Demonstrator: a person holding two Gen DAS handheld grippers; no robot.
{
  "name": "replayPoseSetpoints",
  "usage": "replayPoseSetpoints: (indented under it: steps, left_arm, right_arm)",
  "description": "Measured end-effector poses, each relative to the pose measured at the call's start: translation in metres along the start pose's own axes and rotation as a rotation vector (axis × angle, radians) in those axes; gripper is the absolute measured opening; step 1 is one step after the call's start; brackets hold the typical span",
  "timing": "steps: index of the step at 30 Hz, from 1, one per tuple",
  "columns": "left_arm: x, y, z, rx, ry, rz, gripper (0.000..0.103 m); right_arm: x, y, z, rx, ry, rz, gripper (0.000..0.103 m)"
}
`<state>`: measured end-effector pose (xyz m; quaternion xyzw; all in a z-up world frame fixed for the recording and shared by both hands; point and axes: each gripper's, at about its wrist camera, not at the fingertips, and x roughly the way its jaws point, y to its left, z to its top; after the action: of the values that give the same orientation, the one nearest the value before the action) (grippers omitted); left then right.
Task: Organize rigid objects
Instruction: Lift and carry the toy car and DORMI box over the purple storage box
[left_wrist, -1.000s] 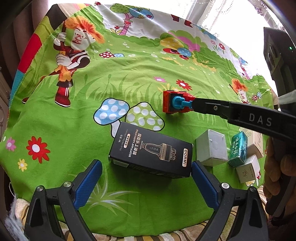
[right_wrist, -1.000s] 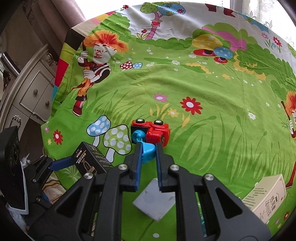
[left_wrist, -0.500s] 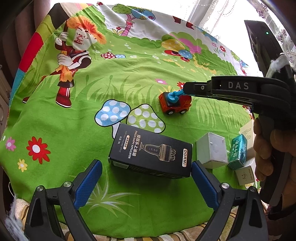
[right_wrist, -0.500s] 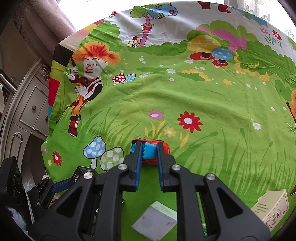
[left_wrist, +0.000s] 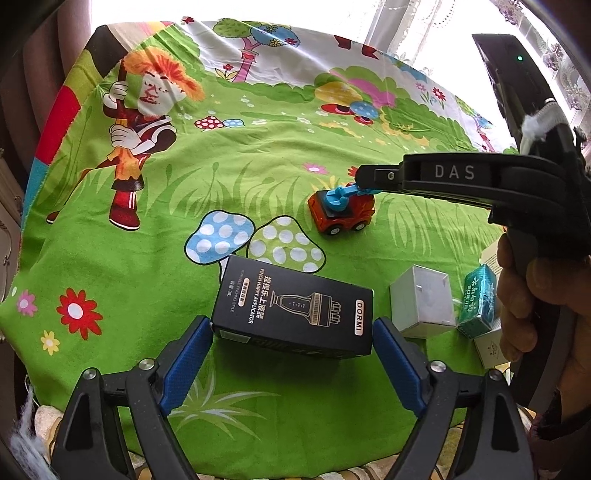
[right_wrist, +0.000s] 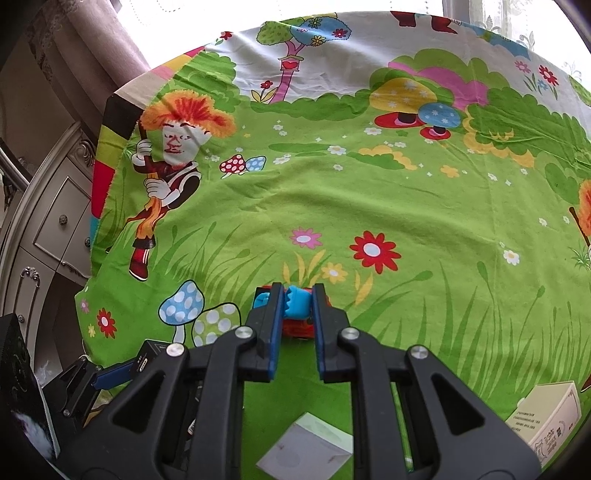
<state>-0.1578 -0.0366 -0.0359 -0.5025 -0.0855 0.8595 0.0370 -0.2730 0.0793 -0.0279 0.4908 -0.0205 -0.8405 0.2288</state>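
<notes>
On a cartoon cloth (left_wrist: 229, 173), the right gripper (right_wrist: 297, 303) is clamped on the blue arm of a red toy truck (left_wrist: 341, 212), which stands on its wheels just beyond the black box (left_wrist: 295, 314). The left gripper (left_wrist: 291, 332) straddles that box, its blue pads (left_wrist: 184, 363) at either end; its jaws have just been closing, and whether they yet press is unclear. A silver box (left_wrist: 421, 301) sits right of the black box, a teal pack (left_wrist: 478, 302) further right.
</notes>
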Motion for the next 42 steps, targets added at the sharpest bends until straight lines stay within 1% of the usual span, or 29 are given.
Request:
replayPoseSetpoints:
  steps: [4, 8, 12, 14, 18, 20, 25, 31, 33, 42]
  left_arm:
    - [-0.002, -0.001, 0.000, 0.003, -0.011, 0.006, 0.088]
    - [-0.009, 0.000, 0.000, 0.002, -0.047, 0.005, 0.088]
    - [-0.010, -0.001, 0.000, 0.002, -0.052, 0.012, 0.088]
    - [-0.013, 0.000, 0.000, 0.000, -0.063, 0.011, 0.088]
    - [-0.019, -0.003, 0.000, 0.011, -0.090, 0.005, 0.088]
    - [-0.023, -0.005, 0.000, 0.016, -0.107, 0.009, 0.088]
    - [-0.041, -0.011, 0.000, 0.039, -0.172, 0.009, 0.088]
    - [-0.060, -0.034, -0.004, 0.082, -0.201, -0.034, 0.088]
    - [-0.066, -0.045, -0.006, 0.095, -0.203, -0.061, 0.088]
    - [-0.082, -0.092, -0.018, 0.174, -0.198, -0.141, 0.088]
  right_arm:
    - [-0.010, -0.002, -0.001, 0.007, -0.023, 0.001, 0.017]
    - [-0.025, -0.002, -0.002, 0.001, -0.049, -0.005, 0.017]
    - [-0.035, -0.007, -0.005, 0.022, -0.055, 0.003, 0.017]
    - [-0.040, -0.008, -0.006, 0.028, -0.059, -0.007, 0.017]
    - [-0.057, -0.013, -0.010, 0.044, -0.083, -0.007, 0.017]
    - [-0.068, -0.015, -0.013, 0.049, -0.098, -0.020, 0.017]
    - [-0.100, -0.023, -0.025, 0.068, -0.137, -0.028, 0.017]
    - [-0.148, -0.039, -0.051, 0.098, -0.184, -0.057, 0.017]
    - [-0.167, -0.047, -0.063, 0.110, -0.201, -0.075, 0.017]
    - [-0.247, -0.104, -0.129, 0.212, -0.257, -0.187, 0.017]
